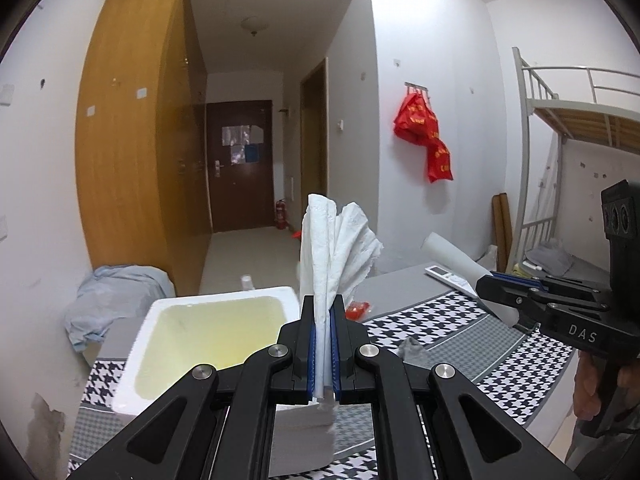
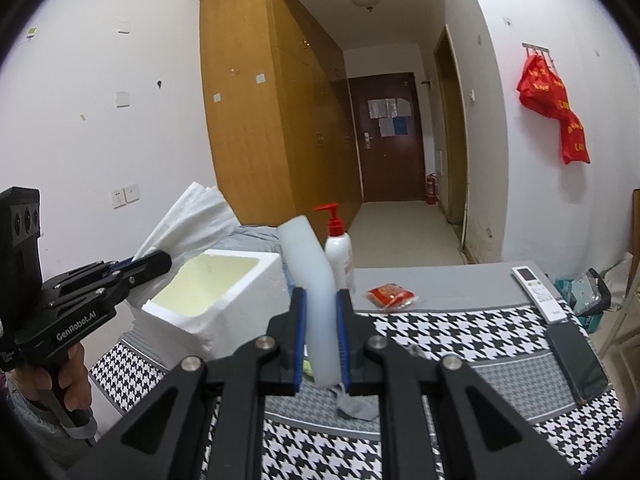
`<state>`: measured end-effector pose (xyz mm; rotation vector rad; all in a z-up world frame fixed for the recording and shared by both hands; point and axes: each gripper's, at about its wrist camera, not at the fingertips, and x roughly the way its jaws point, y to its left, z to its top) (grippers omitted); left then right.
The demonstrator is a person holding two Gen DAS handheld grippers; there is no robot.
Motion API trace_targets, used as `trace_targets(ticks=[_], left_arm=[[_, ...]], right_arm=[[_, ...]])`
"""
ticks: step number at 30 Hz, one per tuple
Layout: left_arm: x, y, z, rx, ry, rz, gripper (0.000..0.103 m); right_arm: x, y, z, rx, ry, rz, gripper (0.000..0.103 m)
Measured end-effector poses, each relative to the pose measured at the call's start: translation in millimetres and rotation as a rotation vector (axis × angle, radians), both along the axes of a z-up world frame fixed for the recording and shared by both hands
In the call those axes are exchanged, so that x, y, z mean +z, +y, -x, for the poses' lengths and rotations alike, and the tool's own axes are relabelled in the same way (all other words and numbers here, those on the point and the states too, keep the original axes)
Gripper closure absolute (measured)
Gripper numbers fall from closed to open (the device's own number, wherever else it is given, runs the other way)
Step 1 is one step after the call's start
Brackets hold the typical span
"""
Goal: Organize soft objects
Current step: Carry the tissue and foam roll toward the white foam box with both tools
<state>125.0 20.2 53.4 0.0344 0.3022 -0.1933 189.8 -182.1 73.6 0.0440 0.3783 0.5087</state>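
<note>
My left gripper [image 1: 323, 304] is shut on a crumpled white paper tissue [image 1: 340, 240] that stands up from between its blue pads. In the right wrist view the same gripper [image 2: 160, 258] holds the tissue [image 2: 188, 220] above the near left corner of an open white foam box [image 2: 224, 304]. My right gripper [image 2: 320, 296] is shut on a pale white foam piece [image 2: 312, 268] that sticks up and curves left. From the left wrist view that right gripper [image 1: 486, 284] and its foam piece [image 1: 452, 256] hang over the table at right. A small grey cloth [image 2: 356, 404] lies below it.
The table has a houndstooth cover [image 2: 460, 328]. On it are a red-capped pump bottle [image 2: 338, 248], a red packet [image 2: 392, 296], a white remote [image 2: 538, 288] and a dark phone [image 2: 576, 364]. A blue-grey cloth heap [image 1: 116, 300] lies behind the foam box [image 1: 132, 380]. A bunk bed [image 1: 560, 120] stands at right.
</note>
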Motion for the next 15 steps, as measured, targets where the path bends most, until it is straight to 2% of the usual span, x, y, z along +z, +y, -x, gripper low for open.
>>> trace_targets(ticks=[15], left_arm=[[-3,41,-2,0.120,0.023,0.022,0.097]], right_arm=[[5,52,-11,0.130,-0.011,0.012,0.086]])
